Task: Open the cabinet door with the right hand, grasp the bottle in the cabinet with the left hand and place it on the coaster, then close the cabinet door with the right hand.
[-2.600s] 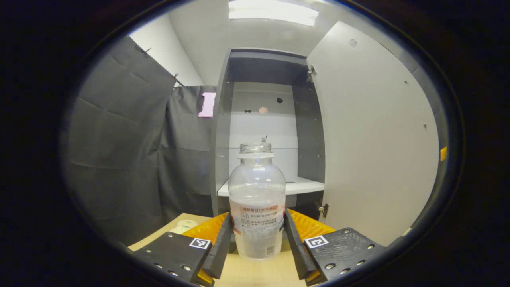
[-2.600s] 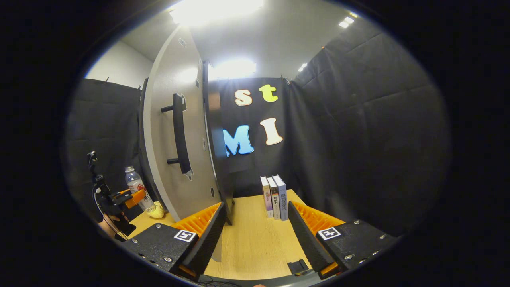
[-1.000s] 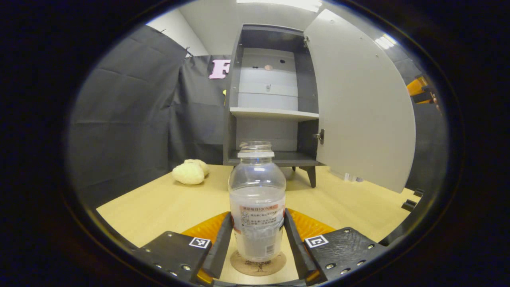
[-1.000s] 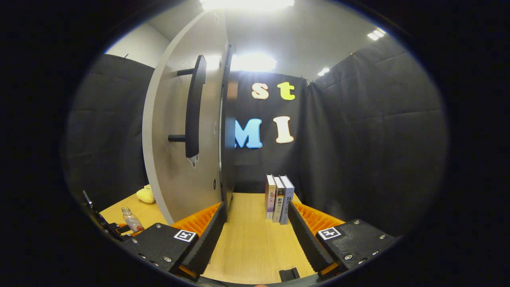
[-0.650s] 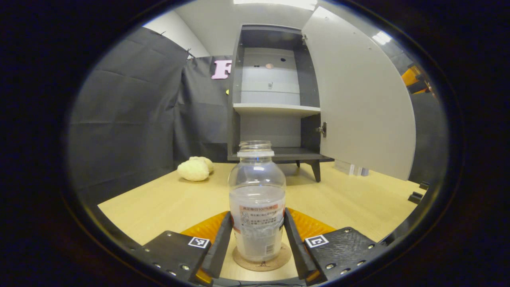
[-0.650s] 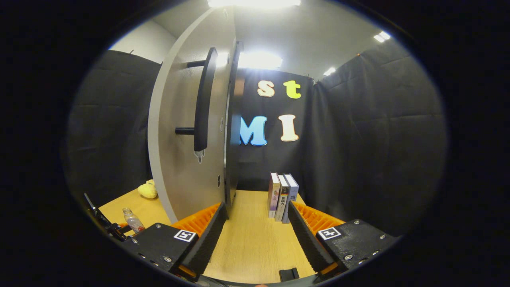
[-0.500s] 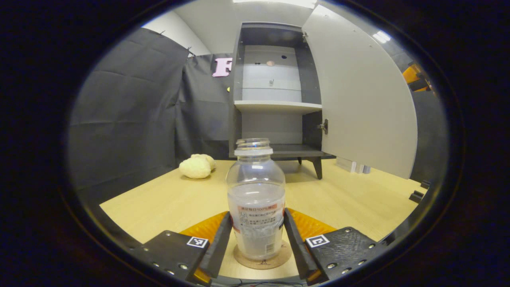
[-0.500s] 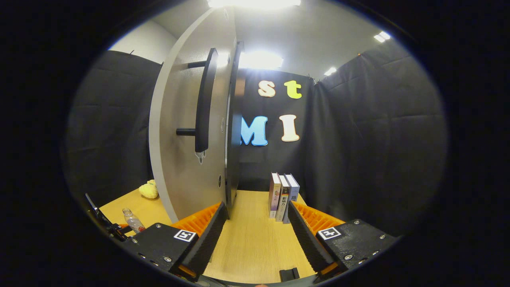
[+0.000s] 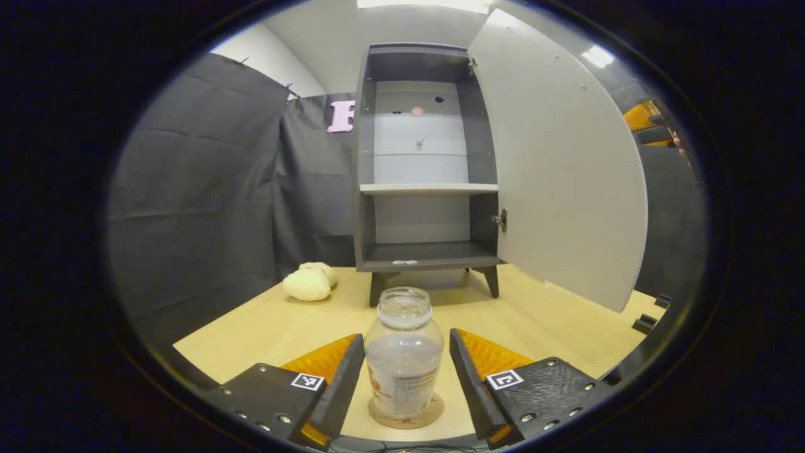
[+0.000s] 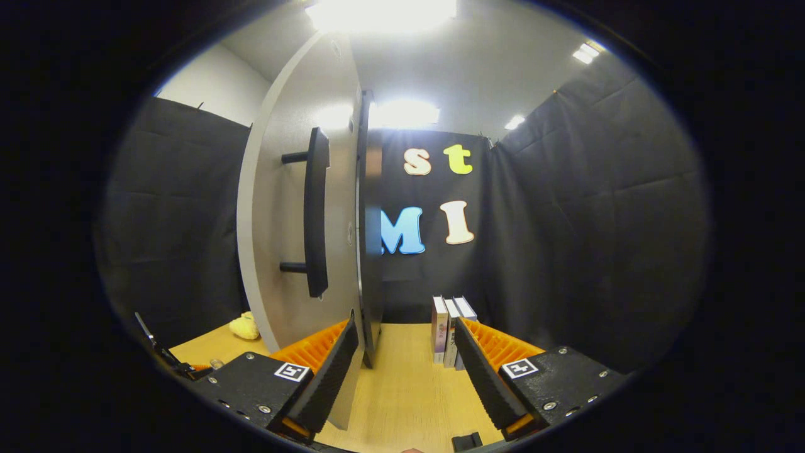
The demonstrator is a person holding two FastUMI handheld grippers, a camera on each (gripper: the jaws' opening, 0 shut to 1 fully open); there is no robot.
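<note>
A clear bottle (image 9: 404,358) without a cap stands upright on a round cork coaster (image 9: 433,408) on the wooden table. My left gripper (image 9: 405,340) is open around it, with a small gap between each finger and the bottle. Behind stands the grey cabinet (image 9: 427,257), its shelves bare and its door (image 9: 560,176) swung wide to the right. In the right gripper view, my right gripper (image 10: 405,368) is open with nothing between its fingers, close to the door's (image 10: 277,264) free edge and below its dark bar handle (image 10: 316,214).
A pale yellow plush lump (image 9: 308,283) lies on the table (image 9: 264,327) left of the cabinet. Three books (image 10: 449,333) stand upright by the cloth wall just past my right gripper. Small black blocks (image 9: 644,324) sit at the table's right edge.
My left gripper set the bottle on the coaster, let go of it and rose a little. The right gripper drew nearer the door's edge, staying open.
</note>
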